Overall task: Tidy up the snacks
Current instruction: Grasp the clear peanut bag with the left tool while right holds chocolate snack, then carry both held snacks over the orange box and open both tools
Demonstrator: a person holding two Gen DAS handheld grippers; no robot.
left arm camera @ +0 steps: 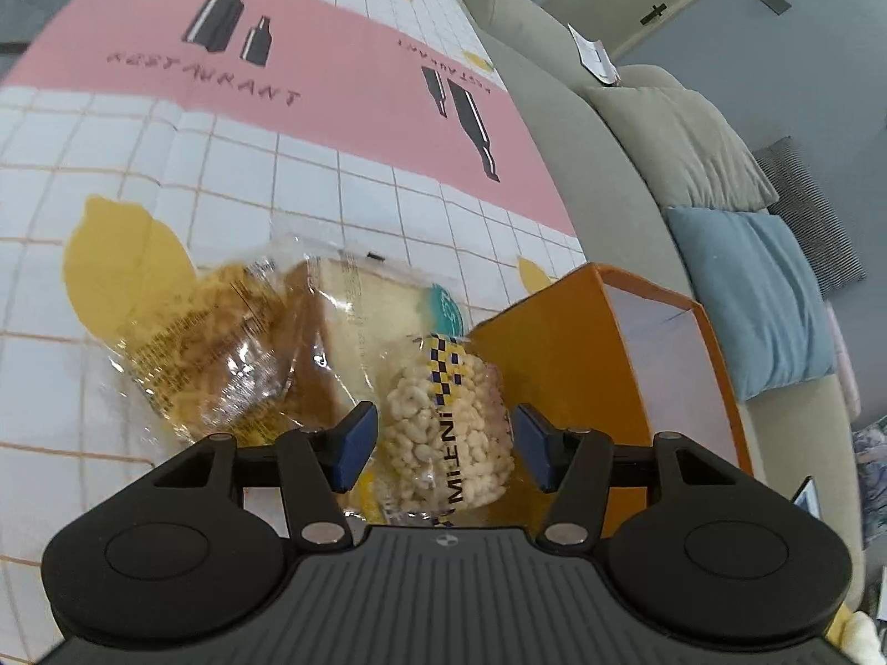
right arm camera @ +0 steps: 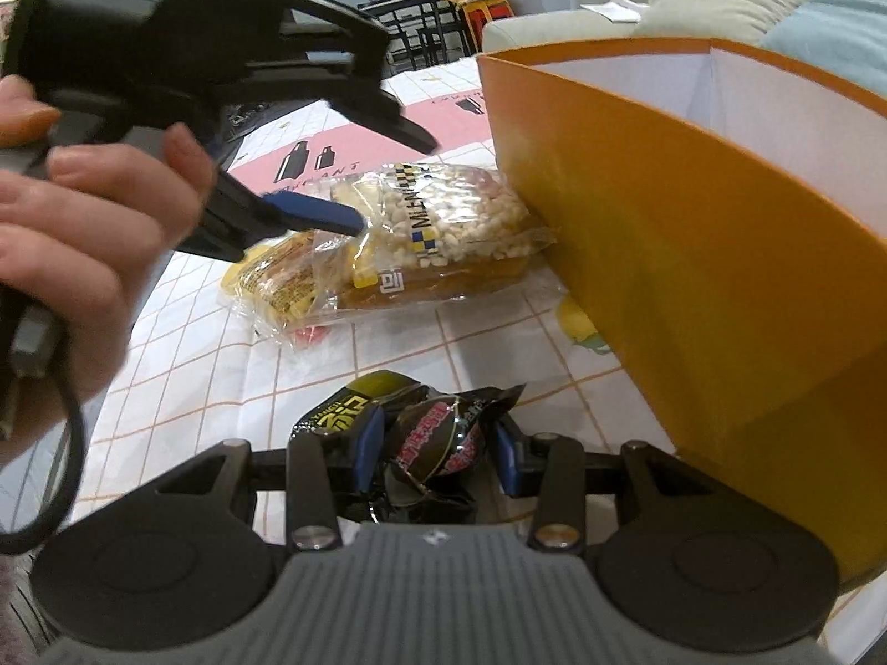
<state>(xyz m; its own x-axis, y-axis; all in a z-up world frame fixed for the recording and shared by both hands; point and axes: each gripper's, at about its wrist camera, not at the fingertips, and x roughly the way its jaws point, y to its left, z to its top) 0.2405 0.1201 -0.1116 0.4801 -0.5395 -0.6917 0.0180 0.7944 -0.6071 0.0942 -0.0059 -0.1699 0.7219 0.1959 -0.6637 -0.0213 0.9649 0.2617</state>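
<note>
- Two grippers in play here, both working right next to the orange box (right arm camera: 665,233), which sits open-topped on the tablecloth (left arm camera: 166,177) and shows a white inside.
- Closest to the right wrist cam: the right gripper (right arm camera: 438,451) has its blue pads on either side of a black snack packet (right arm camera: 432,432) with pink and yellow lettering. The pads look pressed against the wrapper, so I'd call it clamped on that packet, just in front of the box's near corner.
- Left gripper (left arm camera: 443,438) has its jaws spread apart around a puffed rice cake pack (left arm camera: 449,421) with a blue-and-yellow checkered label. There's a gap on both sides, nothing squeezed.
- That rice cake pack rests on top of the other snacks, touching the box's outer wall.
- Under and behind it: a bagged bread slice (left arm camera: 355,321), then a clear bag of yellow crunchy snack (left arm camera: 205,349) further from the box.
- From the right cam you can see the left hand (right arm camera: 72,221) wrapped around the left gripper's handle.
- Beyond the box: a grey-green sofa (left arm camera: 532,83) with a blue cushion (left arm camera: 759,288) and a beige cushion (left arm camera: 682,149).
</note>
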